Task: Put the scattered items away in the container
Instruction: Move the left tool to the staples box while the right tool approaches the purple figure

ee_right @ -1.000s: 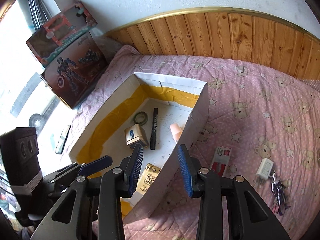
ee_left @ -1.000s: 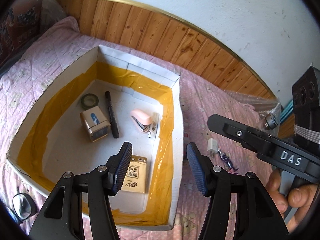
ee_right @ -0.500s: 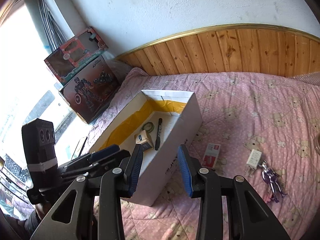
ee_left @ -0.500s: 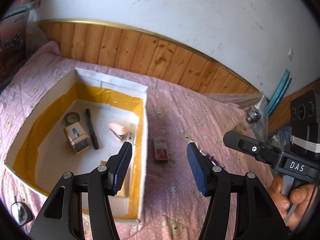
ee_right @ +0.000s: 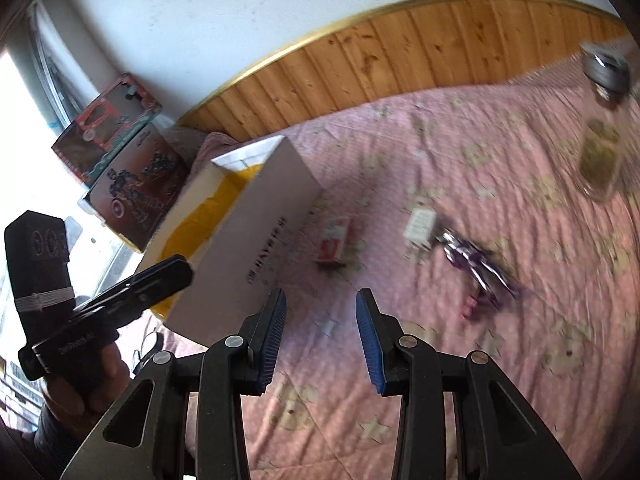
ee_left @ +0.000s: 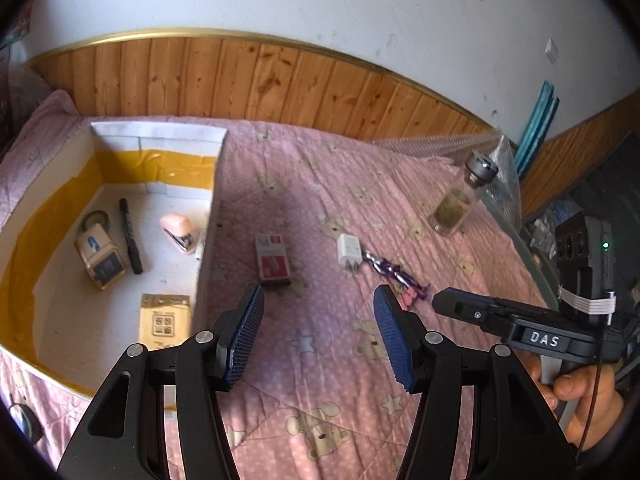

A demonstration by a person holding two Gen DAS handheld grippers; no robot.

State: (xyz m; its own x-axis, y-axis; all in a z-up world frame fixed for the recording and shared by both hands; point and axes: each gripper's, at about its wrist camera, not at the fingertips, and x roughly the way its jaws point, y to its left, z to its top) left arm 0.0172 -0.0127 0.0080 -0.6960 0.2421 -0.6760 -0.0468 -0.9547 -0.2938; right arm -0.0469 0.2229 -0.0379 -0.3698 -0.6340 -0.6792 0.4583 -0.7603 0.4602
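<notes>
Grippers (ee_left: 318,334) (both empty) above bedspread (ee_left: 320,184)

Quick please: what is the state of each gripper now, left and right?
Left gripper: open, holding nothing, above the pink bedspread.
Right gripper: open, holding nothing.

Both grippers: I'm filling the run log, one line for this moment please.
left gripper open, empty | right gripper open, empty | red box outside container
</notes>
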